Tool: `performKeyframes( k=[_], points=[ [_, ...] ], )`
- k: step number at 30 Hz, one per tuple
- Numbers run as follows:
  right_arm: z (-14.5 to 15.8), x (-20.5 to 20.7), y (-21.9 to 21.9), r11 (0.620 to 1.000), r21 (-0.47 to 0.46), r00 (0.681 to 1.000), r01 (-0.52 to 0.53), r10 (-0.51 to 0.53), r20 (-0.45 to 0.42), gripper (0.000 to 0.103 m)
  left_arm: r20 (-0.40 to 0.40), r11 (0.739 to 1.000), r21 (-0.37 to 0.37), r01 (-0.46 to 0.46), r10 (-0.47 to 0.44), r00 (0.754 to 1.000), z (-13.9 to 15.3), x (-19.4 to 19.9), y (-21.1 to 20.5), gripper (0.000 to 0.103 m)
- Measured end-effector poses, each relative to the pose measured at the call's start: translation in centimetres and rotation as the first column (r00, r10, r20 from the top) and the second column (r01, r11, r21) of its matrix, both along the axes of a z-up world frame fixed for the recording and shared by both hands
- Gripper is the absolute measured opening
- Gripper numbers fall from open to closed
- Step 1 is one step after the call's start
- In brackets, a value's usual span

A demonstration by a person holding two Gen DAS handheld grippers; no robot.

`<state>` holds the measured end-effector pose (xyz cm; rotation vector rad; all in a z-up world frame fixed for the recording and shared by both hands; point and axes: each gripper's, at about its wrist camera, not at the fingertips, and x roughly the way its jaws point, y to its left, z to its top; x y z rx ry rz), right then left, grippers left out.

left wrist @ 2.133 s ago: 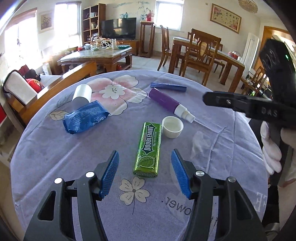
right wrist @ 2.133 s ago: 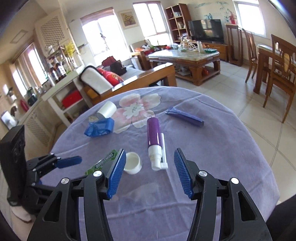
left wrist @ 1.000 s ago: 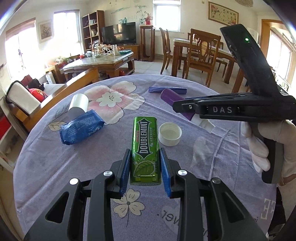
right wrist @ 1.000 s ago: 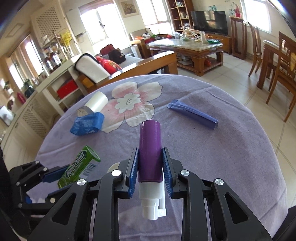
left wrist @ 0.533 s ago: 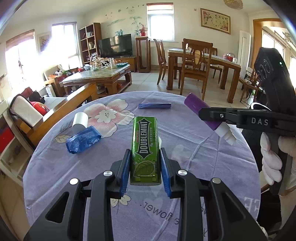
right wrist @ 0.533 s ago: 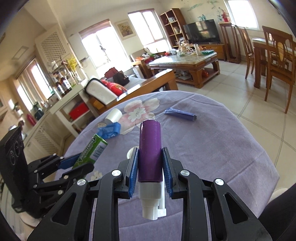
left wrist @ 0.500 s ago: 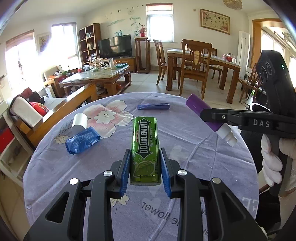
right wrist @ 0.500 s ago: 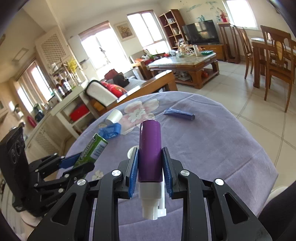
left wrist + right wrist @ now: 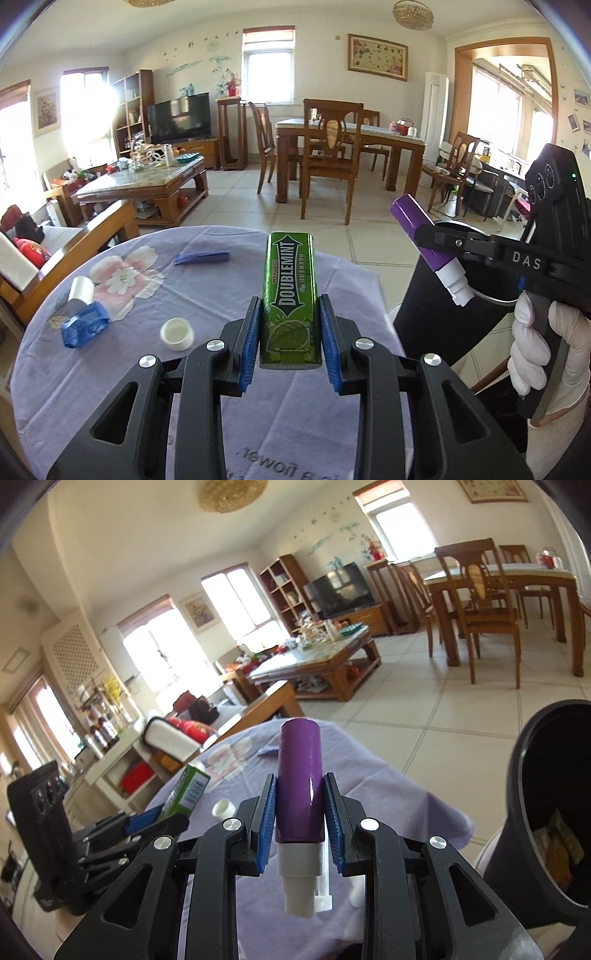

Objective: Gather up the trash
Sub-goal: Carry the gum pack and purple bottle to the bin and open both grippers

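Note:
My left gripper [image 9: 290, 328] is shut on a green Doublemint gum pack [image 9: 290, 295], held above the purple-clothed round table [image 9: 110, 384]. My right gripper [image 9: 300, 823] is shut on a purple spray bottle [image 9: 300, 782] with a white nozzle pointing back at the camera. In the left wrist view the spray bottle [image 9: 424, 240] hangs by the rim of a black trash bin [image 9: 443, 306] beside the table. The black trash bin [image 9: 546, 812] stands at the right in the right wrist view, with some litter inside. The gum pack [image 9: 186, 788] and left gripper [image 9: 147, 821] show at the lower left.
On the table lie a white cap [image 9: 177, 334], a crumpled blue wrapper [image 9: 85, 326], a white roll [image 9: 81, 290] and a flat blue packet [image 9: 201, 256]. A gloved hand [image 9: 539, 354] holds the right gripper. Wooden sofa, coffee table and dining set stand beyond.
Both grippers rose and swung right, off the table's middle, carrying the gum pack and the spray bottle. The black bin has come into view beside the right gripper.

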<state>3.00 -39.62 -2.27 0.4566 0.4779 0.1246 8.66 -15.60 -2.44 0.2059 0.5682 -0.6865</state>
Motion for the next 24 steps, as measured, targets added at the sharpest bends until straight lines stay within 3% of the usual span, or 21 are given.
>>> performKeyframes(
  k=[7, 15, 18, 24],
  points=[
    [0.2, -5.2, -8.7, 0.971, 0.069, 0.971, 0.229, -0.233, 0.047, 0.026, -0.064, 0.976, -0.126, 0.175, -0.184, 0.981, 0.0, -0.8, -7.7, 0.03],
    [-2.5, -10.0, -17.9, 0.87, 0.105, 0.875, 0.482, -0.484, -0.007, 0.026, -0.208, 0.914, -0.249, 0.321, -0.374, 0.904, -2.1, -0.4, -18.5, 0.03],
    [-4.2, -11.1, -20.5, 0.83, 0.122, 0.839, 0.544, -0.543, -0.045, 0.026, -0.245, 0.901, -0.248, 0.356, -0.413, 0.877, -3.5, -0.6, -22.6, 0.03],
    [-8.0, -11.9, -23.8, 0.789, 0.171, 0.807, 0.59, -0.577, -0.122, 0.026, -0.293, 0.895, -0.185, 0.406, -0.444, 0.847, -6.8, -1.3, -28.3, 0.03]
  ],
)
